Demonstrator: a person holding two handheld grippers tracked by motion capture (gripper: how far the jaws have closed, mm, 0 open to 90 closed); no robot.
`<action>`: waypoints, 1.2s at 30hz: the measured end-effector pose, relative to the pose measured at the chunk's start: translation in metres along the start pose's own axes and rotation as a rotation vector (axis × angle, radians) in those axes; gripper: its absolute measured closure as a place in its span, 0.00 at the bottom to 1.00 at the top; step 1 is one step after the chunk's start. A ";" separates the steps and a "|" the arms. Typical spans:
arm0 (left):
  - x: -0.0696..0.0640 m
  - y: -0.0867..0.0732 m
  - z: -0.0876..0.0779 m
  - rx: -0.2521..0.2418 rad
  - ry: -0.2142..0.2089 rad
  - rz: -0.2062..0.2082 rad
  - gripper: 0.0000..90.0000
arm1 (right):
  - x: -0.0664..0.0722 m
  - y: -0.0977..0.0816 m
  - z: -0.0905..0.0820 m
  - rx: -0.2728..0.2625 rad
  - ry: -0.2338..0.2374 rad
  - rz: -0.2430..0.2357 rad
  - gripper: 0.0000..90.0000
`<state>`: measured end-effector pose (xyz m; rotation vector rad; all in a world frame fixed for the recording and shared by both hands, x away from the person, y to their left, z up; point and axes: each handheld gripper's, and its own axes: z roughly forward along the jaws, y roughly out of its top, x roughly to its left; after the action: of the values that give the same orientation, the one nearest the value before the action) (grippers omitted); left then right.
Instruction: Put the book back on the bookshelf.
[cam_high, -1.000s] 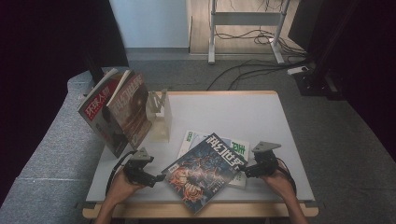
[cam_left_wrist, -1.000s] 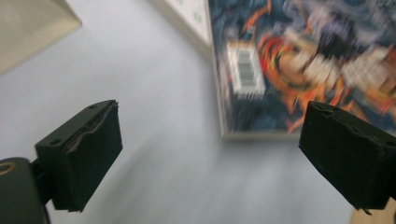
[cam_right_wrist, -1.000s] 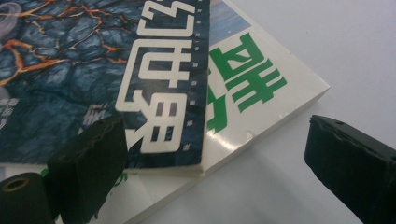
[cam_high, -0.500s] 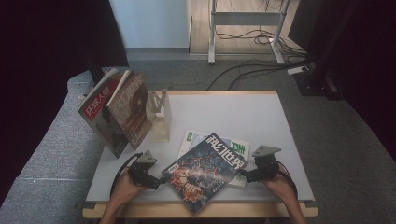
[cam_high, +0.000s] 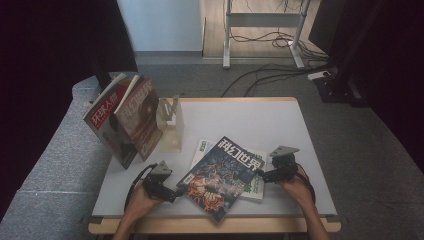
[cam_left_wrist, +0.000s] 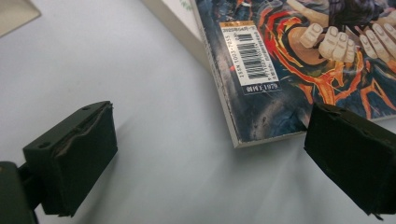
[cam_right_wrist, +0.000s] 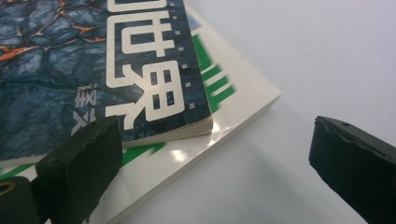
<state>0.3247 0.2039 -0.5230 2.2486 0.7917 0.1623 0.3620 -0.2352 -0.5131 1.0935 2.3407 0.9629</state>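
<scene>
High view: dark-covered magazine (cam_high: 221, 177) lies flat near the front edge of the table (cam_high: 260, 117), skewed, resting partly on a white-and-green book (cam_high: 255, 185). Left gripper (cam_high: 172, 192) sits at its near-left corner, right gripper (cam_high: 263, 175) at its right edge; both are spread wide, holding nothing.

Left gripper view: the barcode corner of the magazine (cam_left_wrist: 261, 93) lies between the jaws, nearer the right one; no contact visible. Right gripper view: its title corner (cam_right_wrist: 154, 84) overhangs the book (cam_right_wrist: 201, 149), leaving a small lip.

Judgement: thin, glossy, softbound, so light but floppy and slick. A single corner pinch would likely let it sag or slip. Best hold is probably the spine edge, or two opposite edges at once. Overhanging lip on the right looks like the easiest entry for a jaw. On the left the cover lies flush to the table, harder to get under.

Other magazines (cam_high: 125, 120) lean against a clear stand (cam_high: 172, 125) at the back left.
</scene>
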 end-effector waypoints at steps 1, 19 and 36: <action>0.000 0.001 0.001 -0.004 -0.001 -0.002 0.02 | -0.003 0.001 0.001 0.003 -0.004 0.004 0.03; 0.009 0.022 0.010 -0.020 0.050 -0.012 0.02 | -0.032 0.026 0.027 0.028 -0.055 0.042 0.02; 0.027 0.031 0.007 -0.023 0.155 -0.020 0.03 | -0.042 0.050 0.052 0.028 -0.075 0.072 0.02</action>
<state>0.3643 0.1987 -0.5097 2.2255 0.8888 0.3385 0.4443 -0.2230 -0.5107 1.2107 2.2753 0.9010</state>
